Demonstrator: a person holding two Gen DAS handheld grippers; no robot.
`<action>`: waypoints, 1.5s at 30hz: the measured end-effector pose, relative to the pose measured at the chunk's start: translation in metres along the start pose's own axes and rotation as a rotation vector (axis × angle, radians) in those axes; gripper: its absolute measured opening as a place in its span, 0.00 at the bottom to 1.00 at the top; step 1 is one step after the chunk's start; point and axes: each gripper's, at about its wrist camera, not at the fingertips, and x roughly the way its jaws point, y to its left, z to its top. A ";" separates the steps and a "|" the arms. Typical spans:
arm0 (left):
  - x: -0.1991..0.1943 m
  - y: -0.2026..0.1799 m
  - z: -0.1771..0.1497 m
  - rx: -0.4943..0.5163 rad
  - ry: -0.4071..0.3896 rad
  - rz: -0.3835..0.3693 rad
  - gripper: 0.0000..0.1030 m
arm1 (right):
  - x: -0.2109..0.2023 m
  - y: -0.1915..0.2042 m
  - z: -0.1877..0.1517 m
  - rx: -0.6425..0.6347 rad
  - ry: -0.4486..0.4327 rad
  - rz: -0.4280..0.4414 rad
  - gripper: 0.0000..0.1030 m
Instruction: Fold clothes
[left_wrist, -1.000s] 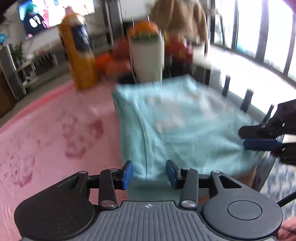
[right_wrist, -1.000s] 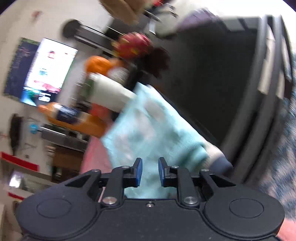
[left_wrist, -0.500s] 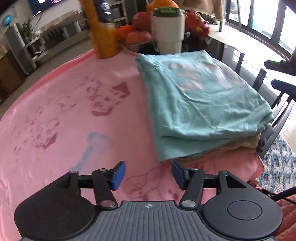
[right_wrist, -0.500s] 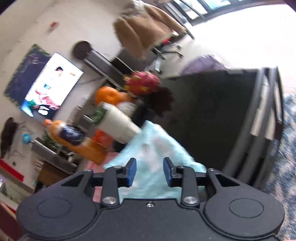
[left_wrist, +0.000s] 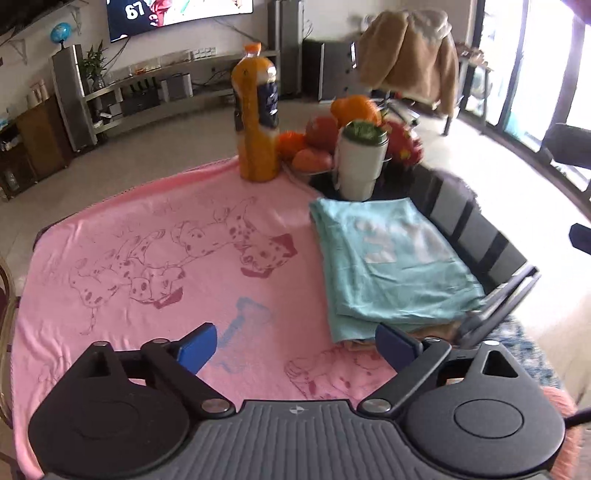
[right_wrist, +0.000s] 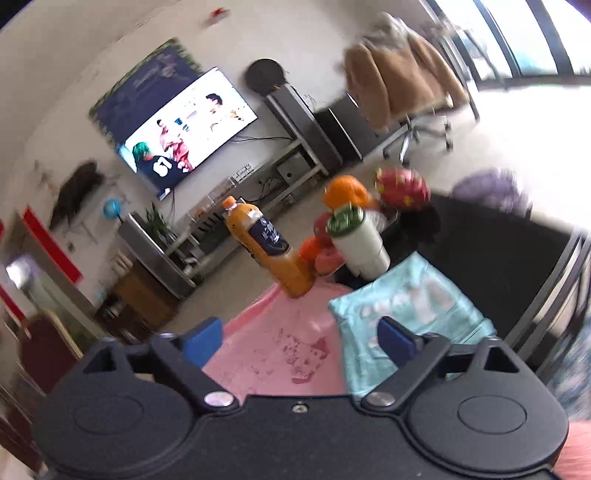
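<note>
A folded teal shirt with white lettering lies on top of a small stack of folded clothes at the right edge of the table. A pink blanket printed with spotted dogs covers the tabletop. My left gripper hovers above the blanket's near part, left of the stack; its jaws are opening wide with nothing between them. The right wrist view is tilted and shows the teal shirt below and ahead. My right gripper is raised over the table, its jaws opening with nothing held.
An orange juice bottle, a white tumbler with a green lid and a bowl of fruit stand at the table's far side. A dark slatted chair stands right of the stack. A brown coat hangs on a chair behind.
Both grippers let go of the teal shirt, opened wide and rose back from the stack. The folded shirt stays on the pile.
</note>
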 end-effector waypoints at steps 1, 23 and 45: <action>-0.007 -0.001 -0.003 0.000 -0.003 -0.022 0.94 | -0.012 0.008 0.003 -0.047 -0.006 -0.033 0.99; -0.055 -0.054 -0.038 0.045 0.027 -0.044 0.99 | -0.052 -0.004 -0.032 -0.358 0.221 -0.391 1.00; -0.032 -0.058 -0.047 0.018 0.091 -0.037 0.99 | -0.040 -0.016 -0.054 -0.393 0.302 -0.392 1.00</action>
